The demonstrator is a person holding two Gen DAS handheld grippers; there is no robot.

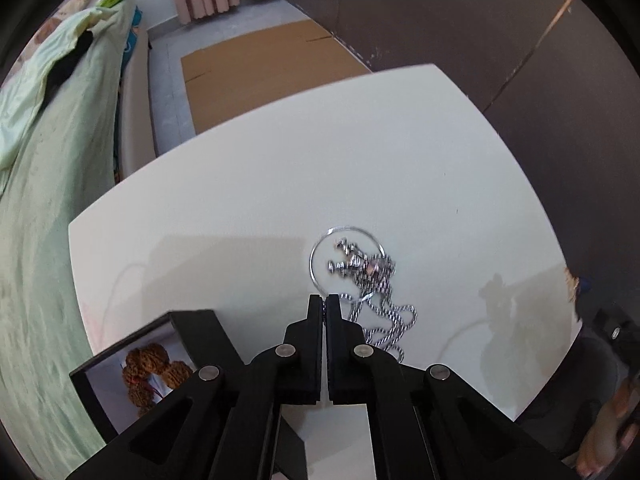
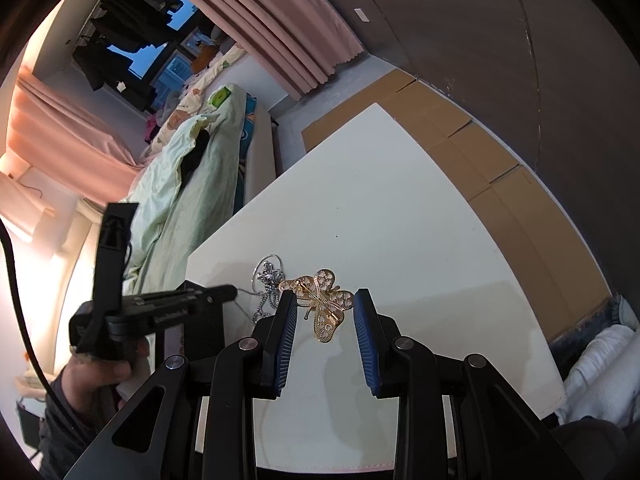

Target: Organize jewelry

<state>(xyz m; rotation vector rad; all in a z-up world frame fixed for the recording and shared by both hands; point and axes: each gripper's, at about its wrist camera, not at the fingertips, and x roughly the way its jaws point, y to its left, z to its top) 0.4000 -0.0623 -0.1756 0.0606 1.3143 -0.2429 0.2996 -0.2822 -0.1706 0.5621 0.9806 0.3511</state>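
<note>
A tangle of silver chain with a thin silver ring lies on the white table. My left gripper is shut and empty, its tips just short of the chain. A black tray at the lower left holds a brown walnut-bead bracelet. In the right wrist view a gold butterfly brooch lies on the table between the tips of my open right gripper. The silver chain lies just left of the brooch. The left gripper shows there held in a hand.
A bed with a pale green quilt runs along the table's left side. Flattened cardboard lies on the floor beyond the far edge. A dark wall stands to the right. Pink curtains hang at the back.
</note>
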